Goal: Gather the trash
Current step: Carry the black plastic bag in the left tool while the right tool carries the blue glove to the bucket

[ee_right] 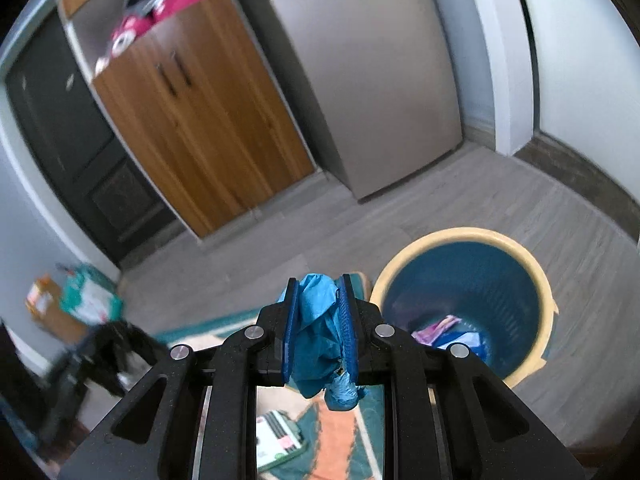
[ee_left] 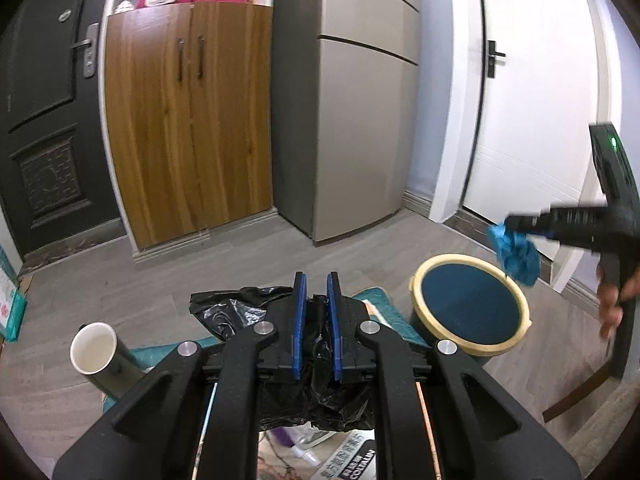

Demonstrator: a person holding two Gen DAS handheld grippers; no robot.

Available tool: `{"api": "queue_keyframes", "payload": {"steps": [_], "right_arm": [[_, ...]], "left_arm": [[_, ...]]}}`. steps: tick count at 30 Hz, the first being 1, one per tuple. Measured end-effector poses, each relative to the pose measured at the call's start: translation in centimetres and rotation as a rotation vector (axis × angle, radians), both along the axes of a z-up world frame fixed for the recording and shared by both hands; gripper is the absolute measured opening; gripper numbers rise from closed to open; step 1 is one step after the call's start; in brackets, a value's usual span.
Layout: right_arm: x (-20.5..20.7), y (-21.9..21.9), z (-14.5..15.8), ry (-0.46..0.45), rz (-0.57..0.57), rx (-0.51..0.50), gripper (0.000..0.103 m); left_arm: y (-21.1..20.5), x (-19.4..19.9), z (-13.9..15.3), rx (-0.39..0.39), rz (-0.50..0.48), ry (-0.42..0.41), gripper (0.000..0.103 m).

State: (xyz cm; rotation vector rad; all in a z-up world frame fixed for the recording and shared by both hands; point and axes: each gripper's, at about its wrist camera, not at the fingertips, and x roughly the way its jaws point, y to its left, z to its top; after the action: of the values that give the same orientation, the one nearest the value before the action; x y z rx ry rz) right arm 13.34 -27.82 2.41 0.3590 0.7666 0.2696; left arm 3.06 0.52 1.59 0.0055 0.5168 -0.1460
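With the right gripper pinching the blue wad, it needed centring over the bin before release, while the left gripper pinched the black bag

Open grey wood-plank floor lies clear between the round blue bin with a cream rim and the wood-grain cabinet. The bin's mouth is unobstructed. A white paper cup and crumpled black plastic bag crowd the near ground.
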Motion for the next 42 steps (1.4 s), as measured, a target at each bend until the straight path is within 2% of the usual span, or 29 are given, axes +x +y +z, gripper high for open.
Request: {"api": "queue_keyframes", "payload": {"steps": [4, 13, 18, 23, 32, 42], "right_arm": [[1.0, -2.9, 0.9, -0.034, -0.038, -0.032, 0.021], [3.4, -7.6, -0.7, -0.01, -0.141, -0.073, 0.021], [4.7, -8.6, -2.0, 0.009, -0.139, -0.15, 0.021], [5.9, -9.7, -4.0, 0.051, -0.091, -0.21, 0.021], [6.7, -11.7, -6.6, 0.121, -0.081, -0.201, 0.021], [7.8, -12.5, -10.9, 0.284, -0.14, -0.115, 0.021]], "left_arm": [[-1.7, 0.6, 0.0, 0.032, -0.045, -0.008, 0.01], [-6.0, 3.1, -0.5, 0.038, -0.148, 0.011, 0.01], [-9.8, 4.8, -1.4, 0.071, -0.213, 0.029, 0.01], [-13.2, 6.5, -2.1, 0.044, -0.268, 0.065, 0.01], [-18.5, 9.8, -3.2, -0.007, -0.339, 0.122, 0.01], [-22.0, 14.1, -7.3, 0.0, -0.363, 0.209, 0.01]]}}
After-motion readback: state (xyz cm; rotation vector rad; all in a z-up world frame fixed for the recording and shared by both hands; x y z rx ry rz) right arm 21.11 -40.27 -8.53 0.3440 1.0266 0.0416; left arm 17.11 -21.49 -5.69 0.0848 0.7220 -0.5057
